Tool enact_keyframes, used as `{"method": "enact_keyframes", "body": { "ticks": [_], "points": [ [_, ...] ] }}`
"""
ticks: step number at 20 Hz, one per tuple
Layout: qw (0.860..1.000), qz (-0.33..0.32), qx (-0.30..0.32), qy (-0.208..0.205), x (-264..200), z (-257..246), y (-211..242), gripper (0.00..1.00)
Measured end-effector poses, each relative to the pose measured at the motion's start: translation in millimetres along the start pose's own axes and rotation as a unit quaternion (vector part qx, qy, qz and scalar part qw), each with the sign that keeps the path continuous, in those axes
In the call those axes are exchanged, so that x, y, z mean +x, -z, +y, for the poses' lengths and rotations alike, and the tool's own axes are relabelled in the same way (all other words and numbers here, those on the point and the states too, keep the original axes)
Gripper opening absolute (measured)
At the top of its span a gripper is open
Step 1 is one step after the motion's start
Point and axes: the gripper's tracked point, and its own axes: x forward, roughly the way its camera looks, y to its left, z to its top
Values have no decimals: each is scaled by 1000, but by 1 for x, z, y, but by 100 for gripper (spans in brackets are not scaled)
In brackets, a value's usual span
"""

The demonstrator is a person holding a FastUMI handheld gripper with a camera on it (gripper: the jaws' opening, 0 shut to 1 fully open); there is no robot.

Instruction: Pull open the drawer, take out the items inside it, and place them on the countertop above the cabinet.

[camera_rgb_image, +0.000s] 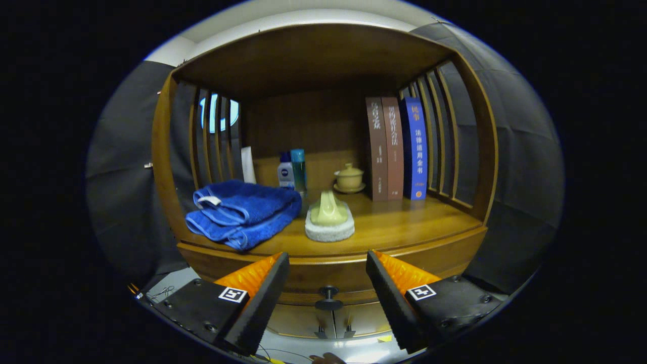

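Wooden worktop (404, 222) loaded with towel (242, 212) and brush (329, 217), drawer shut below, fingers (327, 285) spread wide around its small stiff knob (328, 291).

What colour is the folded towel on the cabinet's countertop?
Blue, seen best in the gripper view: the towel lies beyond the open gripper.

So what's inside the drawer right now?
Cannot tell: the drawer is shut, so its front hides whatever it holds. Its knob sits between the open fingers of the gripper, untouched. On the countertop above lie a blue towel and a scrubbing brush.
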Motion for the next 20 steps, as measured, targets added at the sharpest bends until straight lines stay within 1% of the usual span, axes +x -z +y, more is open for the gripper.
{"method": "enact_keyframes", "body": {
  "ticks": [2, 7, 11, 15, 20],
  "points": [
    [1000, -24, 7, -8, -14, 4, -30, 99],
    [998, -69, 3, -7, -46, 6, -99, 99],
    [995, -100, 1, -15, -78, 14, -145, 99],
    [992, -120, 0, -26, -109, 23, -169, 98],
    [990, -139, -4, -35, -134, 27, -181, 98]
  ]
}}
